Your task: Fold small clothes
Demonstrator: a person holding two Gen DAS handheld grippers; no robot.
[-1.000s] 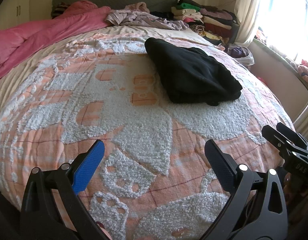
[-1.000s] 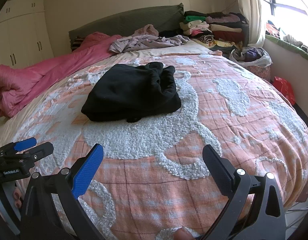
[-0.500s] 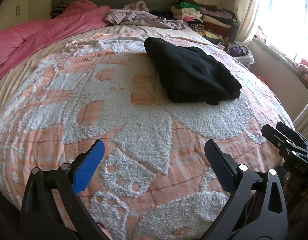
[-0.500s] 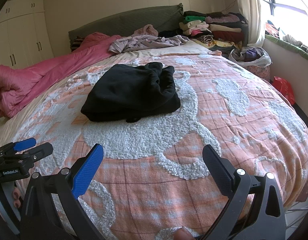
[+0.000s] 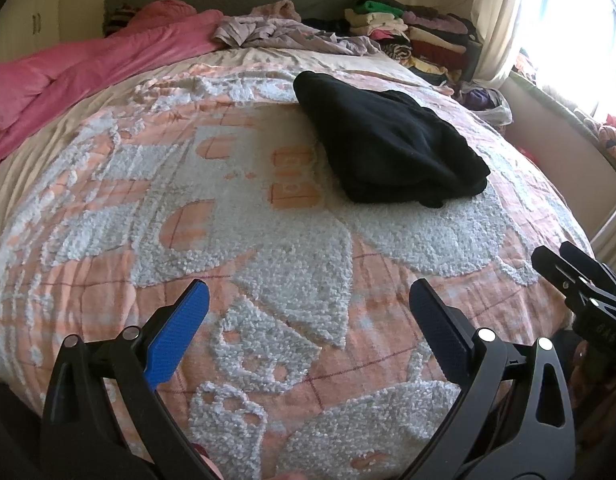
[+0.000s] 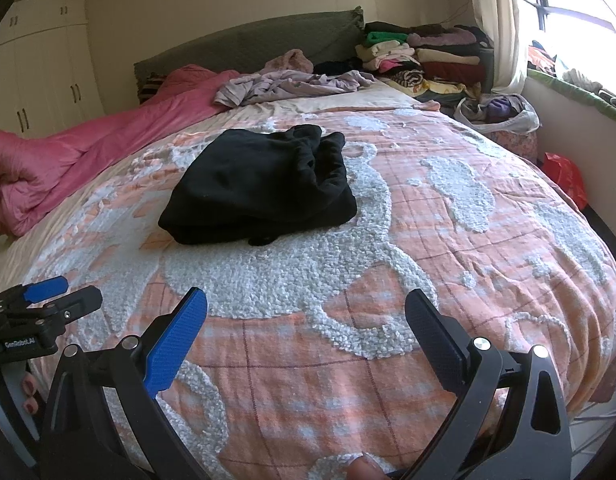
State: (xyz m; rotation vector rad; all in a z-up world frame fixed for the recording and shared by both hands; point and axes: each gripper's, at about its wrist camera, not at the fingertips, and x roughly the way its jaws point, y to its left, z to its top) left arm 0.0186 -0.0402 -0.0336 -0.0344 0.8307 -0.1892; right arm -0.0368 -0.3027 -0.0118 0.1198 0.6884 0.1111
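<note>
Bed with orange-white bedspread, folded black garment, pink duvet

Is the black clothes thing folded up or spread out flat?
Folded. The black garment lies as a compact stack of layers on the bedspread, edges doubled over.

Daylight from the window at right, blown-out glare there, sharp focus, fisheye bending, dark corners.

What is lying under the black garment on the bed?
The black garment lies on the orange and white bedspread. Whether anything else is under it cannot be seen; the cloth covers that spot.
</note>
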